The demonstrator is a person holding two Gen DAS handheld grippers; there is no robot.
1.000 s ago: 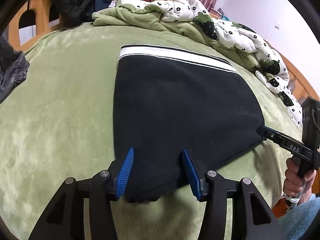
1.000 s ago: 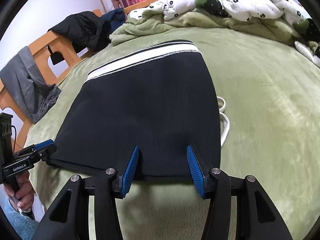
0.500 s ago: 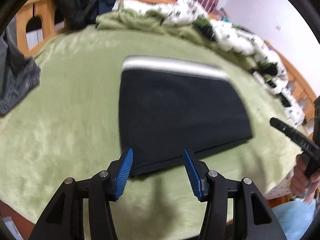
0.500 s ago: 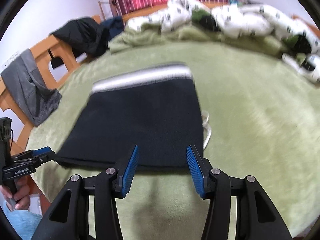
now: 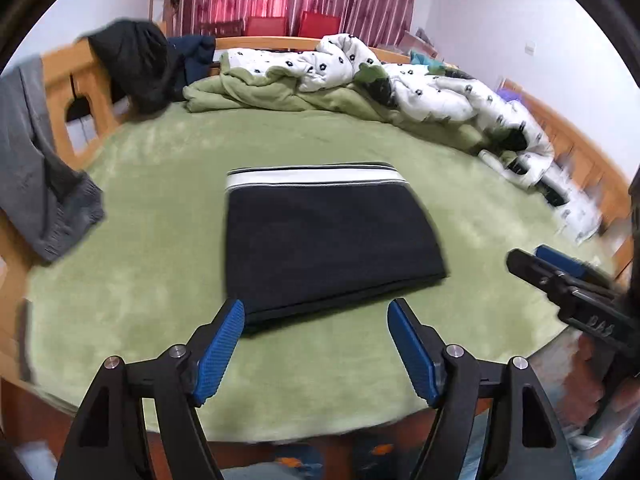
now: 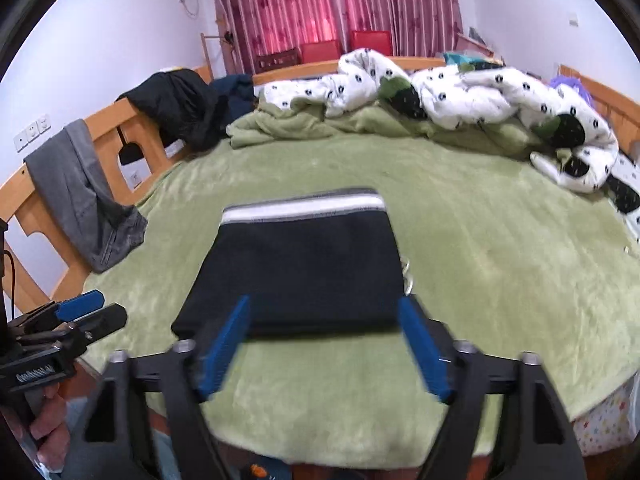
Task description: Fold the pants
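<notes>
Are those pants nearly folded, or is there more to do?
Looks done: the black pants lie as a flat folded rectangle on the green blanket. Nothing in hand: the left gripper and right gripper, jaws just opened, hang clear. Little seems left.

We find a home bedroom: a wooden-framed bed (image 5: 60, 92) under a green blanket (image 5: 152, 264), rumpled quilt (image 6: 480, 92), red curtains (image 6: 280, 4).
</notes>
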